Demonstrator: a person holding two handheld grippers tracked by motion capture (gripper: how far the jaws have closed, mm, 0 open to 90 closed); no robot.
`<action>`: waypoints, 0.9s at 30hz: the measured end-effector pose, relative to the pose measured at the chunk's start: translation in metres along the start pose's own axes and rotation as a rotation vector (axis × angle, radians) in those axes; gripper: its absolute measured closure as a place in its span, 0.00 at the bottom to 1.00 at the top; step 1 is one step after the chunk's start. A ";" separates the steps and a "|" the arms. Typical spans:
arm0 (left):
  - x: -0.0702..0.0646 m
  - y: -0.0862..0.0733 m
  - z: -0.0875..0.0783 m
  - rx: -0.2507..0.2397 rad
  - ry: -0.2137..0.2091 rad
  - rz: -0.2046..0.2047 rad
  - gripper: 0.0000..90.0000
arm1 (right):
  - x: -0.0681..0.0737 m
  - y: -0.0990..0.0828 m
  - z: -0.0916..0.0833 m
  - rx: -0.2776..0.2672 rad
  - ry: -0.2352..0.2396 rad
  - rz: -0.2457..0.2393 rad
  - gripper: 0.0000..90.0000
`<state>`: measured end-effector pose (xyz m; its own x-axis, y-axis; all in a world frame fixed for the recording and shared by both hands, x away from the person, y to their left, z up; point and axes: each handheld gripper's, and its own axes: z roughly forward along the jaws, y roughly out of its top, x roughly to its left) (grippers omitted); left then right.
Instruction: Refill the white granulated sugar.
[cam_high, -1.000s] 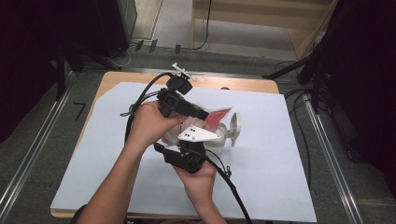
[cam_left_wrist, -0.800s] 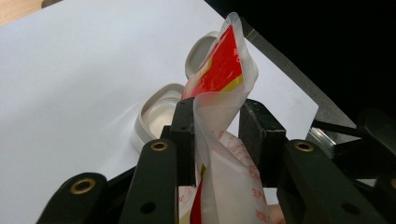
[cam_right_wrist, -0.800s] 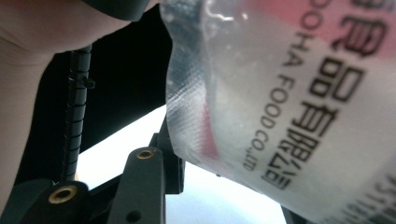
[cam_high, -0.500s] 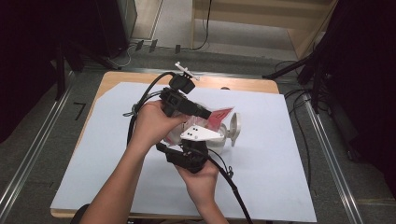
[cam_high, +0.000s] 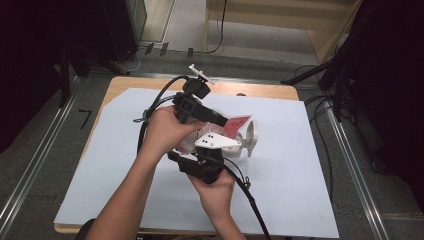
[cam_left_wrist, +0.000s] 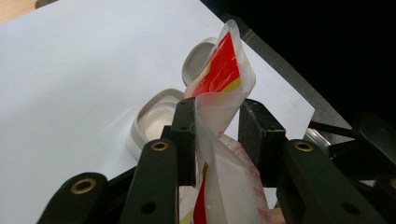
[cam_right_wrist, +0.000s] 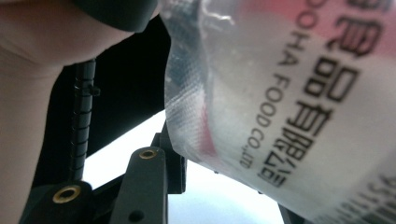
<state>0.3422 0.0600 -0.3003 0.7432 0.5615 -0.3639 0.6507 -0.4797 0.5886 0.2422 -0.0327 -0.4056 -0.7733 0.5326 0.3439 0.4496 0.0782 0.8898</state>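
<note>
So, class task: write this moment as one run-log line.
left gripper: shut on food pouch | right gripper: grip unclear | white containers: on paper sheet

Lab or recording studio: small wooden table (cam_high: 125, 85) under white sheet (cam_high: 280, 165), dark curtains (cam_high: 395, 75) at both sides, metal floor rails (cam_high: 350, 155), loose cables (cam_high: 220, 30) on floor beyond gripper.

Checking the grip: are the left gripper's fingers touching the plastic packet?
Touching. The left gripper view shows the left gripper fingers pinching the packet between them.
</note>
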 end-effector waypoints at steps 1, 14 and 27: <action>0.001 -0.001 0.000 -0.002 0.000 0.002 0.76 | 0.000 -0.001 0.000 0.002 -0.002 -0.005 0.71; 0.001 -0.008 -0.005 0.010 -0.014 0.019 0.77 | 0.002 -0.010 0.004 0.001 -0.003 -0.059 0.70; 0.001 -0.015 -0.010 0.037 -0.021 0.074 0.78 | 0.004 -0.021 0.009 0.005 -0.008 -0.109 0.67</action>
<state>0.3317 0.0743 -0.3023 0.7925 0.5092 -0.3357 0.5987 -0.5444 0.5876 0.2338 -0.0243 -0.4252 -0.8143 0.5272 0.2430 0.3653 0.1399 0.9203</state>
